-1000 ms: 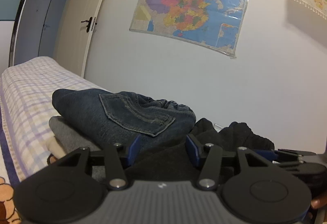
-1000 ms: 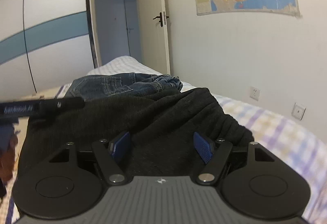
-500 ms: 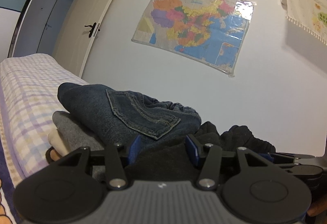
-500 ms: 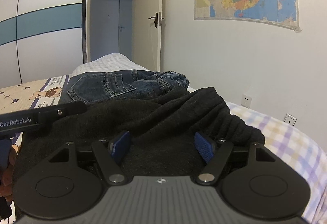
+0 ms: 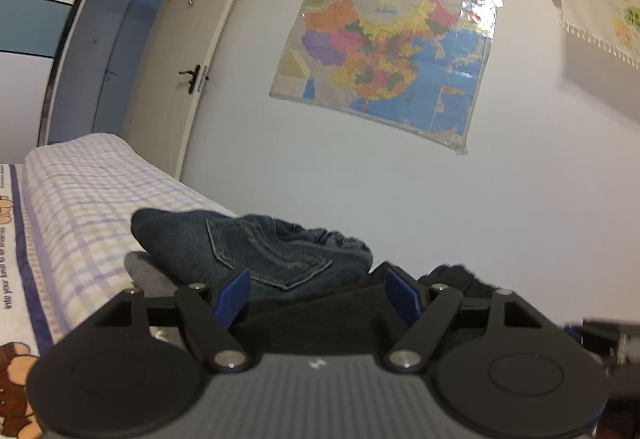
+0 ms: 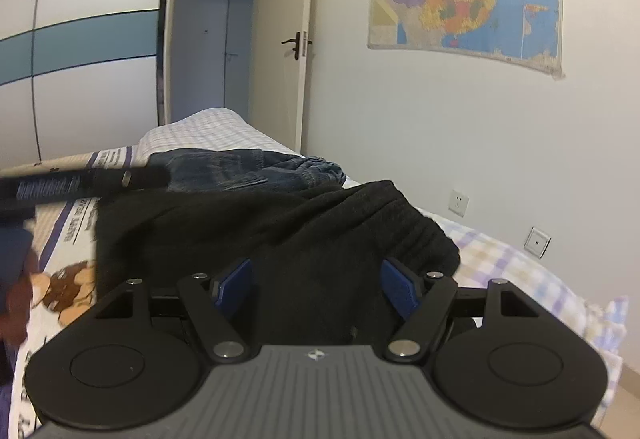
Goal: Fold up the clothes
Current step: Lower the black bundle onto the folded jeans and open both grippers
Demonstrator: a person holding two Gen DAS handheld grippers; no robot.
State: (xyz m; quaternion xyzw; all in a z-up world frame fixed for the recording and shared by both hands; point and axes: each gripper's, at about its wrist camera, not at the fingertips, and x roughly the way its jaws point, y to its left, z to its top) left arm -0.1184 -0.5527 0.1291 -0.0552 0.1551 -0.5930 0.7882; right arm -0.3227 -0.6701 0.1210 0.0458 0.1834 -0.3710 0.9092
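A black garment (image 6: 280, 235) lies folded on the bed, against a pile of folded blue jeans (image 5: 264, 243) on a grey garment (image 5: 148, 271). My right gripper (image 6: 316, 287) hovers over the near edge of the black garment. Its blue pads (image 6: 236, 285) stand wide with the cloth lying flat between them, not pinched. My left gripper (image 5: 320, 291) is at the garment's left edge, black cloth (image 5: 320, 315) between its jaws, which are opening. Its pads (image 5: 234, 293) are clear of the fabric. The left gripper's finger (image 6: 80, 183) crosses the right wrist view.
The bed has a checked sheet (image 5: 80, 199) and a cartoon bear blanket (image 6: 68, 283). A white wall with a map (image 5: 384, 63) runs along the far side, with sockets (image 6: 460, 203). An open door (image 6: 296, 47) stands beyond the bed's end. A hand (image 6: 16, 287) shows at the left.
The left jaws have spread wider and no longer pinch the black cloth. Both grippers have drawn back and risen a little; the clothes sit lower and farther off in both views.
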